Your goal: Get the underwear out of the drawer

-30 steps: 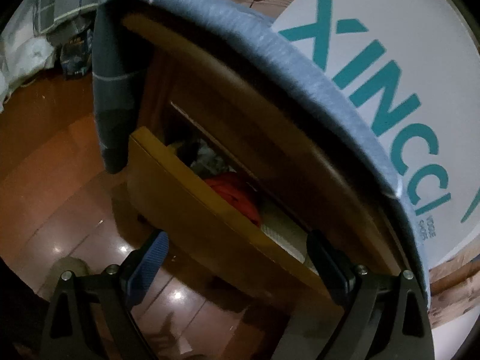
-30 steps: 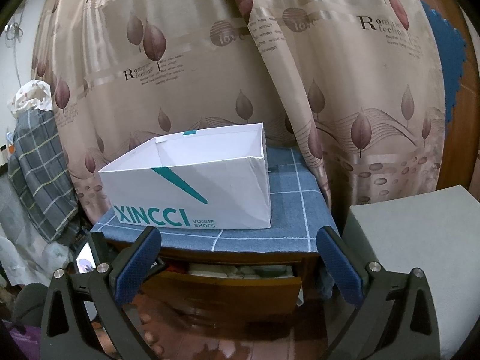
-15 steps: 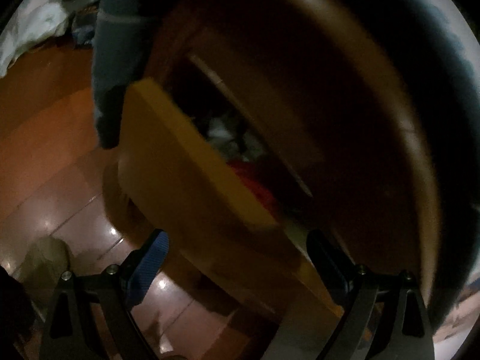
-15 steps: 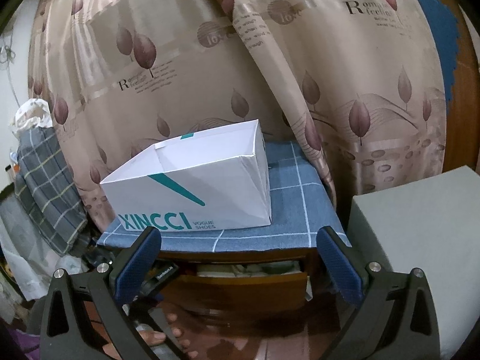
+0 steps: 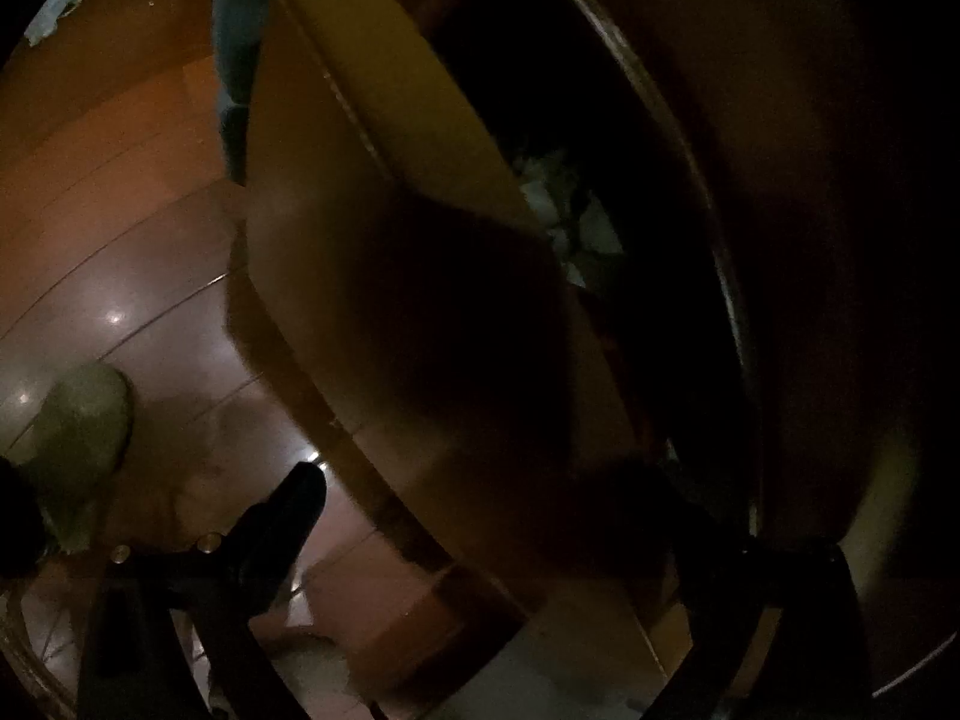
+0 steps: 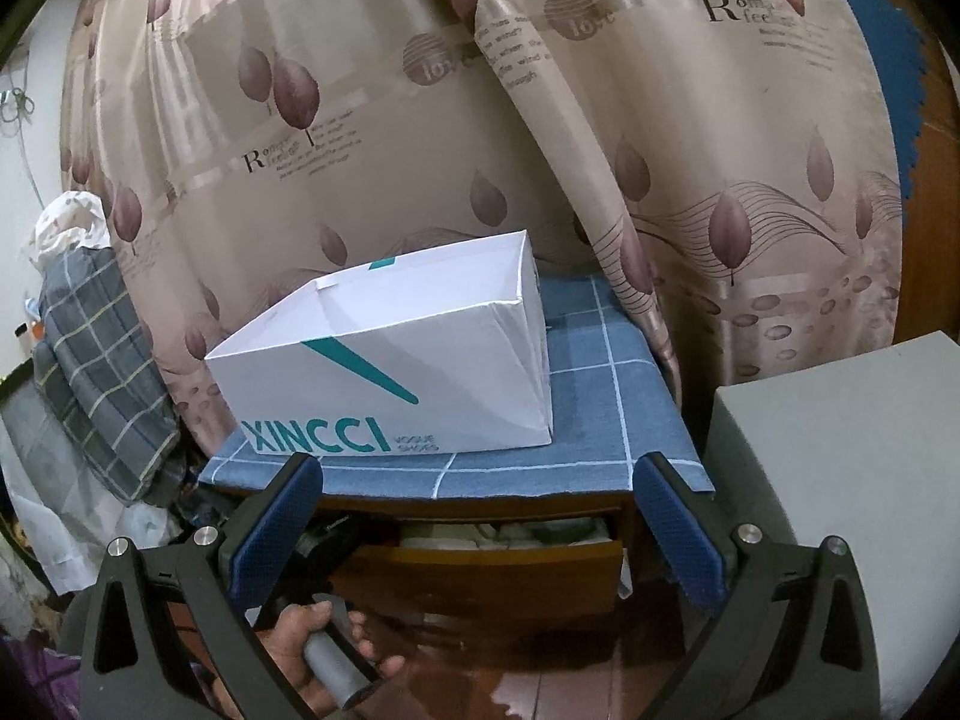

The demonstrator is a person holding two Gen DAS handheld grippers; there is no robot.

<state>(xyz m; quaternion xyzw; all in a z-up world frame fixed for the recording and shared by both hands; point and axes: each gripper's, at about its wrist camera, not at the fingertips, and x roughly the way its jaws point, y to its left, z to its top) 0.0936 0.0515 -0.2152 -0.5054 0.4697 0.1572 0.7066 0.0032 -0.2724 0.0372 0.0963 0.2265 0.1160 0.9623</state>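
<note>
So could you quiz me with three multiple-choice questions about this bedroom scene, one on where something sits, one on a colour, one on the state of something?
1. Where does the white box sit?
A. on the checked cloth over the wooden cabinet
B. on the floor
C. inside the drawer

2. What colour is the lettering on the box?
A. red
B. teal
C. black

3. In what state is the drawer?
A. shut tight
B. taken out and lying on the floor
C. pulled partly open, with clothes showing inside

Answers:
1 A: the right wrist view shows the box resting on the blue cloth on top of the cabinet.
2 B: the printed word on its front is teal.
3 C: its front stands out from the cabinet, and pale fabric shows above it.
</note>
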